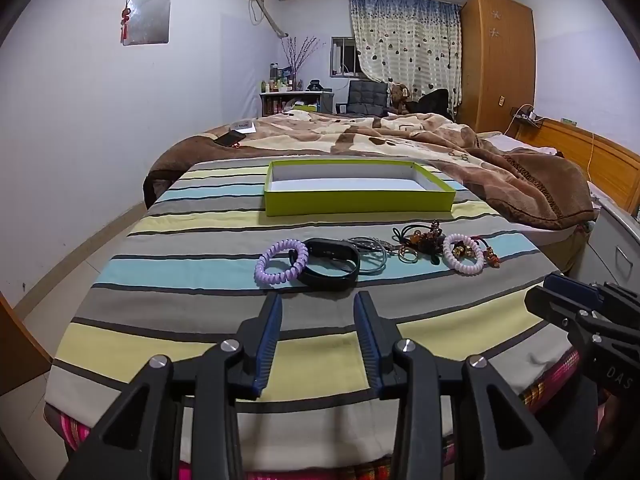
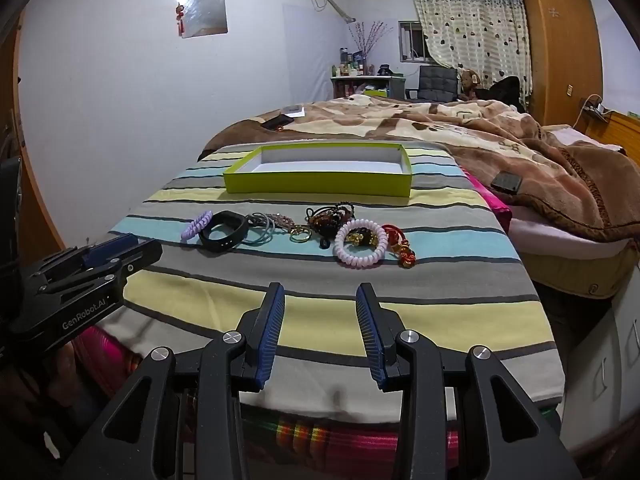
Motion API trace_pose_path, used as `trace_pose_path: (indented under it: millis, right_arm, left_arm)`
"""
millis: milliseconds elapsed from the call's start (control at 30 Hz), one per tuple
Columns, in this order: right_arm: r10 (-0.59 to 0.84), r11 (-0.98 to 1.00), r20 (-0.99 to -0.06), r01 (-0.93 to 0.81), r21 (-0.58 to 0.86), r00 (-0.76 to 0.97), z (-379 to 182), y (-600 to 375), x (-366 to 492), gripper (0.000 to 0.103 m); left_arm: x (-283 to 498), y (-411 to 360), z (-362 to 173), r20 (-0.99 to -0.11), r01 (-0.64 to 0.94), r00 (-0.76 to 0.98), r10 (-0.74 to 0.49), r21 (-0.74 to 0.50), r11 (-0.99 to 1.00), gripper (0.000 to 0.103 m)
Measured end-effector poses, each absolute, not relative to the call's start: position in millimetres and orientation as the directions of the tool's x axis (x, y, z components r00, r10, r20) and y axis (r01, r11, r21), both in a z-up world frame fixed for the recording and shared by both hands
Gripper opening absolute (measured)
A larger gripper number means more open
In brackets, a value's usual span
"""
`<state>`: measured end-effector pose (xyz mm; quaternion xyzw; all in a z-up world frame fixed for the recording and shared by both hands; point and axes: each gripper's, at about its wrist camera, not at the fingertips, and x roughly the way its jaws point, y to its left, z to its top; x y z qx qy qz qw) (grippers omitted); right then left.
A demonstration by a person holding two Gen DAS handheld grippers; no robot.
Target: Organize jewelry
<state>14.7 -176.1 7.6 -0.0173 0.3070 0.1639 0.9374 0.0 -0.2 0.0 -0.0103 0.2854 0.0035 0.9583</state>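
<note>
While both grippers hover apart, empty: left gripper (image 1: 318, 300) faces band (image 1: 330, 264); right gripper (image 2: 320, 292) nearer pink coil (image 2: 361, 249); tray (image 1: 360, 202) beyond.

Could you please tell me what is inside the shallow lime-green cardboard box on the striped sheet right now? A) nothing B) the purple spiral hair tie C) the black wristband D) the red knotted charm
A: the shallow lime-green cardboard box shows only its bare white floor, while all the jewelry lies on the striped sheet in front of it.
</note>
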Motion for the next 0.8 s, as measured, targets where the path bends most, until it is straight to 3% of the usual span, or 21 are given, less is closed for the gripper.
trace_pose_path:
  millis: [800]
  right_arm:
    - [0.298, 0.945, -0.577, -0.319, 0.069, 0.76, 7.5, -176.3, 15.7, 0.038]
  left_arm:
    - [-3.6, -3.9, 2.5, -0.549, -0.006, 0.836, -0.008, -0.024, 1.0, 0.039]
